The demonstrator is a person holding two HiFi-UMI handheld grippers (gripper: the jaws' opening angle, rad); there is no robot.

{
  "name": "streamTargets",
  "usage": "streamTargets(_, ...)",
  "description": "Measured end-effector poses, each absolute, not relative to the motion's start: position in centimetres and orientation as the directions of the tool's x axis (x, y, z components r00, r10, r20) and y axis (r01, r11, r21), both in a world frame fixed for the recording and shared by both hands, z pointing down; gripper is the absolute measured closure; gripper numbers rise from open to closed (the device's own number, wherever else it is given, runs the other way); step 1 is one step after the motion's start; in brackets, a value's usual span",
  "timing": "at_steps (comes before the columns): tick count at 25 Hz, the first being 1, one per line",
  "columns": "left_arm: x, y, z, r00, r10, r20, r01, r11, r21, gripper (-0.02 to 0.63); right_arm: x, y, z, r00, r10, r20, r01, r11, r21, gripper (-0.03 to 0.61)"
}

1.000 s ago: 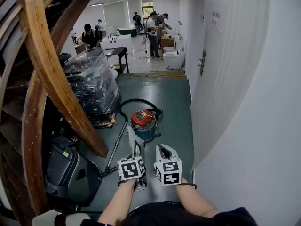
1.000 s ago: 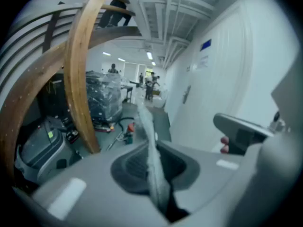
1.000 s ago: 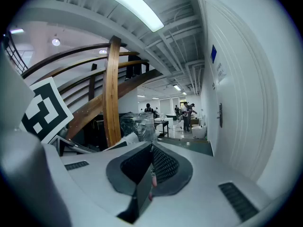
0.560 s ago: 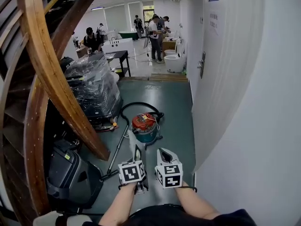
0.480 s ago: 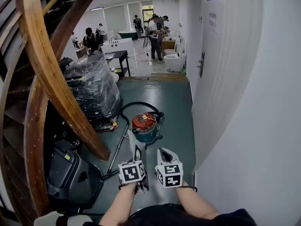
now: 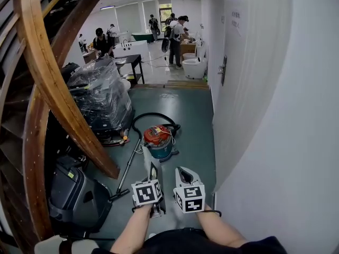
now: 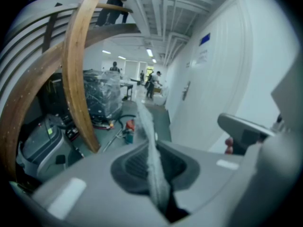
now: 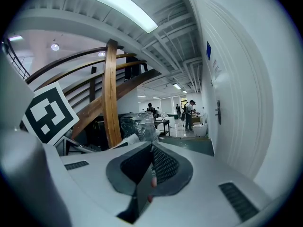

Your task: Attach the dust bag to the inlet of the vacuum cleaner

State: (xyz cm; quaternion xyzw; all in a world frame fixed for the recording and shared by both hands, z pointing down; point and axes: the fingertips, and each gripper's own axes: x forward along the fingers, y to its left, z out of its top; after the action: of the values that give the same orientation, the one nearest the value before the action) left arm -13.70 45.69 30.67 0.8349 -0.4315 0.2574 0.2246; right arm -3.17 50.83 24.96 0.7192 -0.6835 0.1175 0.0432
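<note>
A red and teal vacuum cleaner [image 6: 158,137] stands on the green floor ahead, with its black hose [image 6: 153,117] looped behind it and its wand [image 6: 127,169] lying to the left. My left gripper [image 6: 153,169] is shut on a thin grey-white dust bag [image 6: 146,156], which stands edge-on above the jaws. In the left gripper view the dust bag [image 7: 147,135] runs between the pads of the left gripper [image 7: 155,159], and the vacuum cleaner [image 7: 128,129] shows small beyond it. My right gripper [image 6: 183,172] is beside the left one, shut on nothing. The right gripper [image 8: 152,151] points down the corridor.
A curved wooden stair beam [image 6: 58,89] runs along the left. A plastic-wrapped stack [image 6: 103,97] and a black machine [image 6: 74,194] stand under it. A white wall with a door [image 6: 249,89] closes the right side. Several people stand in the far room [image 6: 175,30].
Both grippers and the head view have drifted a little forward along the corridor towards the vacuum cleaner. The left grip on the dust bag is unchanged.
</note>
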Motion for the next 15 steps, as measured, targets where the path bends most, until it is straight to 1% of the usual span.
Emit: streamTargets(15,-7.3,45.4,31.5,0.489,-0.597,0.636,-0.835,-0.532,0.143,0.589,4.2,52.4,26.1,0.070,-0.971,0.229,-0.993,-0.091,-0.080,0.594)
